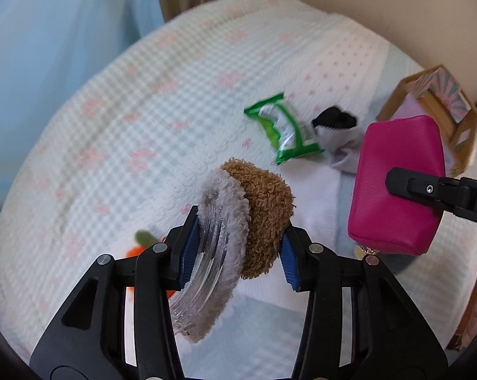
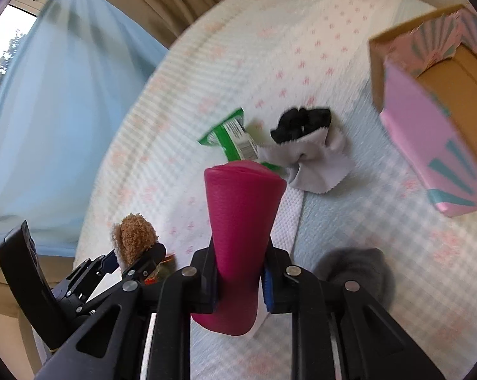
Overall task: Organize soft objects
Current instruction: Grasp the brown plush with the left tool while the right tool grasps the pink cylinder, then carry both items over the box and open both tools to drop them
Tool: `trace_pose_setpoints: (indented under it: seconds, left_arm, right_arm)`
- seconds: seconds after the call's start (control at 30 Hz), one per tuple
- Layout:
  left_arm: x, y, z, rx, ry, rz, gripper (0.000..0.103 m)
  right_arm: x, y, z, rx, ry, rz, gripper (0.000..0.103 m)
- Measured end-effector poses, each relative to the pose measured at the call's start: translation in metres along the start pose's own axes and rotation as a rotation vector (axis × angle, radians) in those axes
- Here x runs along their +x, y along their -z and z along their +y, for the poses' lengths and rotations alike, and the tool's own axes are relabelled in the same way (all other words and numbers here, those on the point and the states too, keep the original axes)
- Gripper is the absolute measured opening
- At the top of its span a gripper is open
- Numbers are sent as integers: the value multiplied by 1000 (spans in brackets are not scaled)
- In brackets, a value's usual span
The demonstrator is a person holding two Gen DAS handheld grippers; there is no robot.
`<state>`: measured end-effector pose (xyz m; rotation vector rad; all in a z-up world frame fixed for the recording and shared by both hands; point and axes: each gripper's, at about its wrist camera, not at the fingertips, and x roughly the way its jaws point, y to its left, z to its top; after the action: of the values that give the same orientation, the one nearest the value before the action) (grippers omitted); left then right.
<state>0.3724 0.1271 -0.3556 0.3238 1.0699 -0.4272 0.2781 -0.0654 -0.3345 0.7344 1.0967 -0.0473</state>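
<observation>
My left gripper (image 1: pixel 240 234) is shut on a round plush puff (image 1: pixel 263 209), brown on one side and pale grey on the other, with a clear ribbed plastic piece (image 1: pixel 203 272) against its grey face. It hangs above the bedspread (image 1: pixel 127 120). To the right, my right gripper (image 2: pixel 241 253) is shut on a magenta leather-look pouch (image 2: pixel 241 221), also lifted off the bed. The same pouch (image 1: pixel 397 183) shows in the left wrist view with one black finger (image 1: pixel 403 183) across it. The puff (image 2: pixel 137 237) appears low on the left in the right wrist view.
A green snack packet (image 1: pixel 283 129), a black fabric piece (image 1: pixel 333 118) and a grey pinked cloth (image 2: pixel 314 161) lie together mid-bed. An open pink and teal cardboard box (image 2: pixel 428 110) stands at right. An orange toy (image 1: pixel 137 250) and a grey fluffy thing (image 2: pixel 359 269) lie below the grippers. Blue curtain (image 2: pixel 64 110) at left.
</observation>
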Motion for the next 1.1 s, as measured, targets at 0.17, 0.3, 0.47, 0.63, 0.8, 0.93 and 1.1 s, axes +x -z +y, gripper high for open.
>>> trace_pose_setpoints:
  seconds: [0.17, 0.3, 0.47, 0.63, 0.8, 0.93, 1.1]
  left_arm:
    - [-71, -2, -21, -35, -16, -51, 41]
    - [-126, -9, -41, -63, -9, -89, 41]
    - [-173, -25, -67, -103, 16, -142, 41]
    - [-198, -45, -104, -115, 30, -175, 41]
    - [-198, -64, -145, -108, 25, -169, 41]
    - [-183, -86, -180, -118, 25, -149, 41]
    - [-141, -121, -231, -145, 35, -96, 41]
  right_arm:
    - [-64, -1, 6, -18, -31, -43, 19]
    - [-122, -7, 6, -24, -59, -48, 19]
    - [-191, -19, -5, -60, -40, -78, 19]
    - [-241, -37, -31, -55, -32, -120, 19]
    - [-269, -63, -67, -45, -21, -147, 19]
    - [-271, -93, -99, -78, -5, -125, 19]
    - [-257, -132, -142, -131, 24, -55, 19]
